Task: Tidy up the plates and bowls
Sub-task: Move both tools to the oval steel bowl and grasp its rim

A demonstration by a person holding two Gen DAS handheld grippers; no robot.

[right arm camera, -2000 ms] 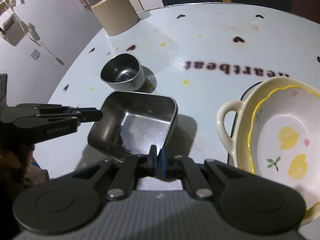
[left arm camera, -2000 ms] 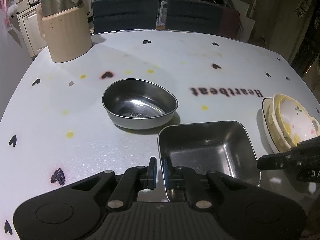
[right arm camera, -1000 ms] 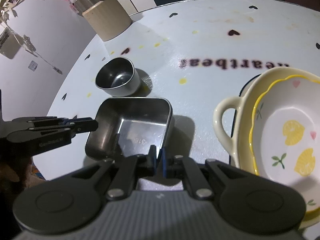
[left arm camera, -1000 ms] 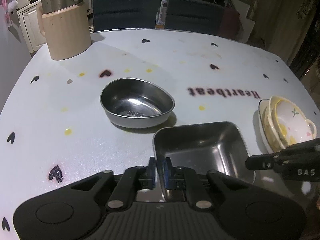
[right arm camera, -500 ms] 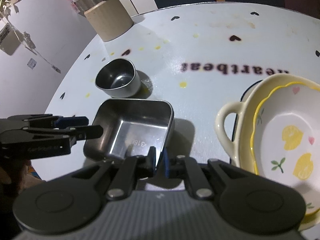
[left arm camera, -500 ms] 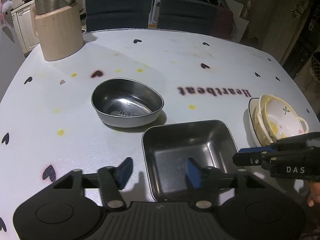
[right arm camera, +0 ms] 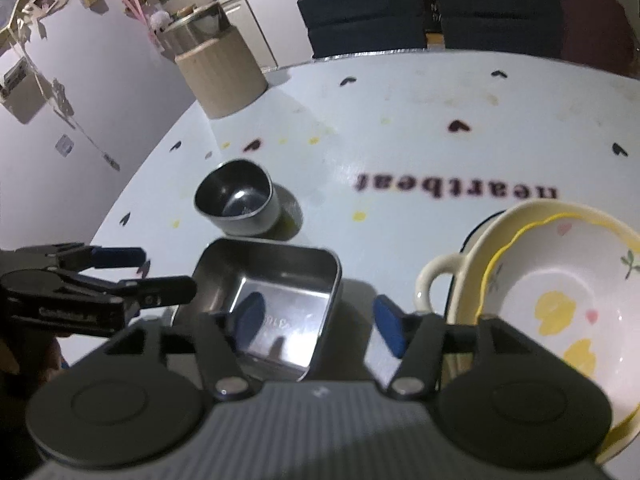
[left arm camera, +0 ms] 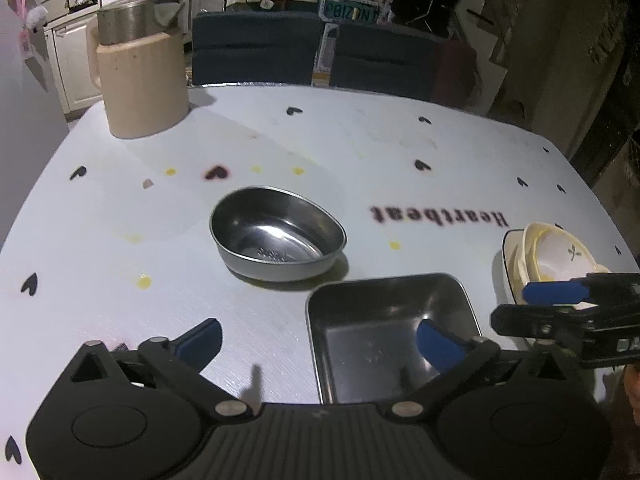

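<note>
With both grippers spread, status: neither one holds any dish.
Left gripper [left arm camera: 318,338]: fingers wide apart; one blue pad over bare table, the other above the near right corner of the square steel tray [left arm camera: 390,328]. Contact with the tray cannot be confirmed.
Right gripper [right arm camera: 320,326]: fingers wide apart, straddling the tray's right wall; left pad over the tray floor, right pad over the table between tray and ceramic stack.
Square steel tray: flat on the table [left arm camera: 100,220], near edge, just in front of the oval steel bowl [left arm camera: 278,234], with a narrow gap between the two.
Oval steel bowl: upright, empty, near table centre.
Ceramic stack [right arm camera: 552,280]: right of the tray, apart from it; a flowered white bowl with yellow rim nested in a cream handled dish.
Left view only: beige jug [left arm camera: 140,76] with steel lid, complete, at the far left corner; right gripper seen side-on.
Right view only: lemon and heart print inside the flowered bowl; handle loop of the cream dish; left gripper seen side-on beside the tray's left edge.
</note>
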